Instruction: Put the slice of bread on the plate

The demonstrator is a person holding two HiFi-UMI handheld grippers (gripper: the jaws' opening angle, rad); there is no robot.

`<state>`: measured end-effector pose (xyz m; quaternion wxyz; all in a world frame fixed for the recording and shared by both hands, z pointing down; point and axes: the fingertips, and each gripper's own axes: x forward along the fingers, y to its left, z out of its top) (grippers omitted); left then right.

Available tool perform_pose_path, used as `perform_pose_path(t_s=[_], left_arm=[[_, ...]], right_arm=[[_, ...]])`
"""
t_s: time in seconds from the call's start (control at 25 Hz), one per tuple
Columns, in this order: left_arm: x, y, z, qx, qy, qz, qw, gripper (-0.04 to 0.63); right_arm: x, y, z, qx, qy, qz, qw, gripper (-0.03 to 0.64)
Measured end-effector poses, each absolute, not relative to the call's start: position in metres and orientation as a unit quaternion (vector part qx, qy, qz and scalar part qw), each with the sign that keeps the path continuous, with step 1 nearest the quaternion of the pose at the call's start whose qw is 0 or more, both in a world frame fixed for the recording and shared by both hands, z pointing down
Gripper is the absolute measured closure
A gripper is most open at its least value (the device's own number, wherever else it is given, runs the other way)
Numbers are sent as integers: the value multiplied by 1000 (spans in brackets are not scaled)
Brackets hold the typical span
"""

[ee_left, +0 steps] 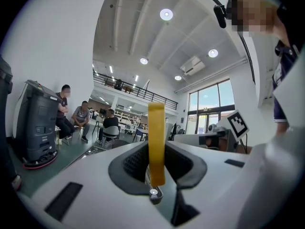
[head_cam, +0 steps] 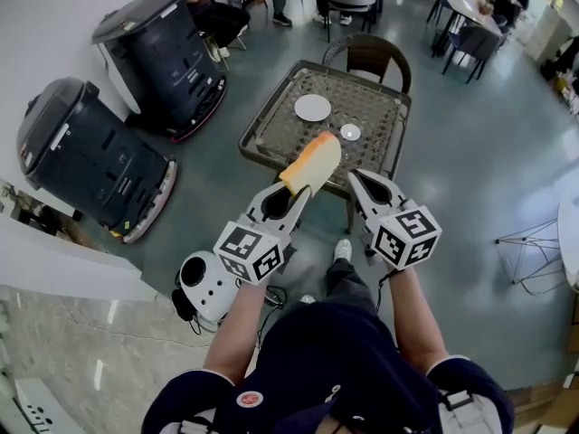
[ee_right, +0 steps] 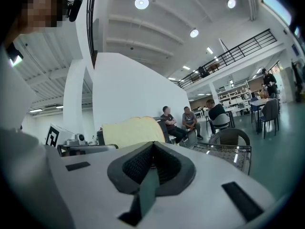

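A slice of bread (head_cam: 312, 163), yellow-crusted and pale, stands out edge-up from my left gripper (head_cam: 294, 193), which is shut on its lower end. In the left gripper view the bread (ee_left: 156, 142) rises thin and upright between the black pads of the left gripper (ee_left: 156, 159). My right gripper (head_cam: 359, 181) is beside it, shut with nothing in it. The right gripper view shows its pads meeting (ee_right: 152, 149) and the bread (ee_right: 133, 131) off to the left. A white plate (head_cam: 312, 108) lies on a wicker-topped table (head_cam: 262, 120) ahead, well beyond both grippers.
A small round dish (head_cam: 350, 133) sits right of the plate. A wicker chair (head_cam: 371, 57) stands behind the table. Two big dark wheeled machines (head_cam: 163, 57) (head_cam: 86, 156) stand at the left. Seated people are at the back. A white device (head_cam: 204, 283) lies on the floor by my feet.
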<state>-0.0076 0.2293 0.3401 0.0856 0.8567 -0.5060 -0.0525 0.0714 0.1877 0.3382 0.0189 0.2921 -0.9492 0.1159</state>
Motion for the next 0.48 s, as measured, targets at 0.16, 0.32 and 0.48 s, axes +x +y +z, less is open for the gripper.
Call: perform_pose_path(t_s=[0.16,0.32,0.48], left_arm=[[-12,212,341,854,-511,-52,87,508],[-13,190,345,851,-514,-49,90,508],[-15,164,348,848,-519,-46,95,508]], right_arm=[[69,169,340,290,-949,118,19,611],[68,146,344,288,-949,123,19,611],[66,119,350,285,-949,132,22,611]])
